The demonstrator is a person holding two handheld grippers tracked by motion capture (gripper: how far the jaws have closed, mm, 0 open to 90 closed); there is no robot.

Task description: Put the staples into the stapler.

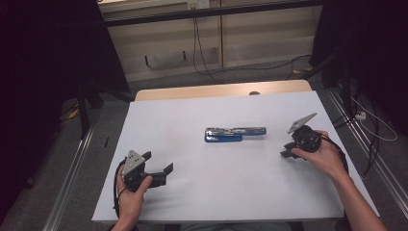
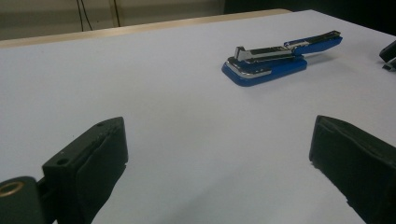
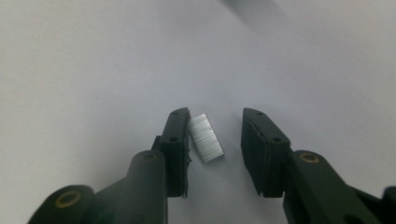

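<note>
While the blue stapler lies flipped open mid-desk, the right tongs straddle a staple strip near the right edge, not pinching yet (loading's all still left); left tongs spread, idle near the front-left corner

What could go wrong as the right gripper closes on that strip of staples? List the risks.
1. The staple strip lies flat and askew between the jaws of the right gripper, close against one pad, so it may twist or slide out rather than be pinched.
2. Squeezed, the thin strip could break apart.
3. The open blue stapler lies apart, so a weak grip could drop the strip on the way.
</note>
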